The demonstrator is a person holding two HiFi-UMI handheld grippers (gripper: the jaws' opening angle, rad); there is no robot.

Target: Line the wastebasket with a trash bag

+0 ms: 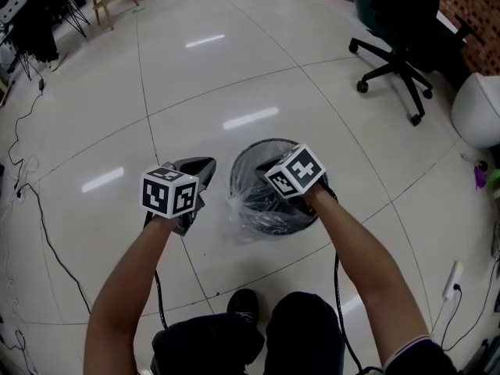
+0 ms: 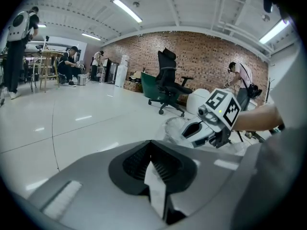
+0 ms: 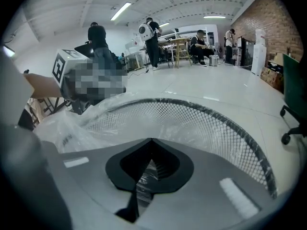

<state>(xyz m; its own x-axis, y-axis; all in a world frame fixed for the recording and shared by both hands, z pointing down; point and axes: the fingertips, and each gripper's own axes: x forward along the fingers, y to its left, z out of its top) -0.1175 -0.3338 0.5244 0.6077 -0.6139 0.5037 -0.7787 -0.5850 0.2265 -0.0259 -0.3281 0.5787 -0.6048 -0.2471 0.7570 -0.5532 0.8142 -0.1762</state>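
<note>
- trash bag of thin clear plastic (image 1: 237, 206): its left edge is clamped in the closed jaws of the left gripper (image 1: 201, 166), just outside the basket.
- round black wire-mesh wastebasket (image 1: 266, 141) lies to the right of that gripper, with the bag body inside.
- right gripper (image 3: 151, 140), jaws pressed together on the film, is over the mouth and so nearer; i judge the edge must go outward over the rim.

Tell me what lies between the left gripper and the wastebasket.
Head view: bare floor tile beside the left gripper, then bunched clear trash bag draped over the wastebasket rim.
</note>
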